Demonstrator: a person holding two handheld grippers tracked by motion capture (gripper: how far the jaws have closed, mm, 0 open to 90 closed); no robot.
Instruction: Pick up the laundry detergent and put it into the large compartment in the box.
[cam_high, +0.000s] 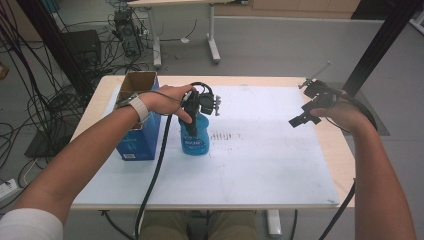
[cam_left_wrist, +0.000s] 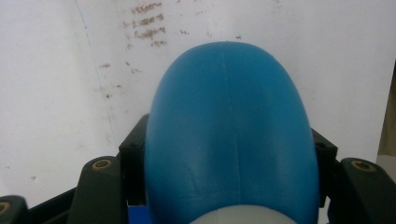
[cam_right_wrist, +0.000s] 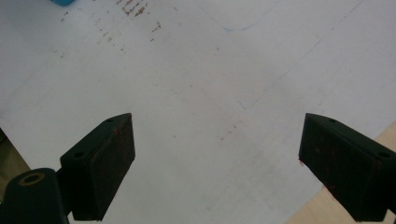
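Bottle (cam_left_wrist: 229, 135) upright between left claw (cam_high: 196, 119) pads, clamped; right claw (cam_right_wrist: 217, 163) wide, well apart

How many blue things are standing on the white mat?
2: the blue bottle near the mat's middle, gripped by the left gripper, and the blue box at the mat's left edge, beside it.

High view overhead facing forward, gripper views close, sharing the white mat (cam_high: 270, 150).

Wooden table (cam_high: 339, 165) — white mat (cam_high: 270, 160), blue bottle (cam_high: 195, 137), blue box (cam_high: 140, 135)
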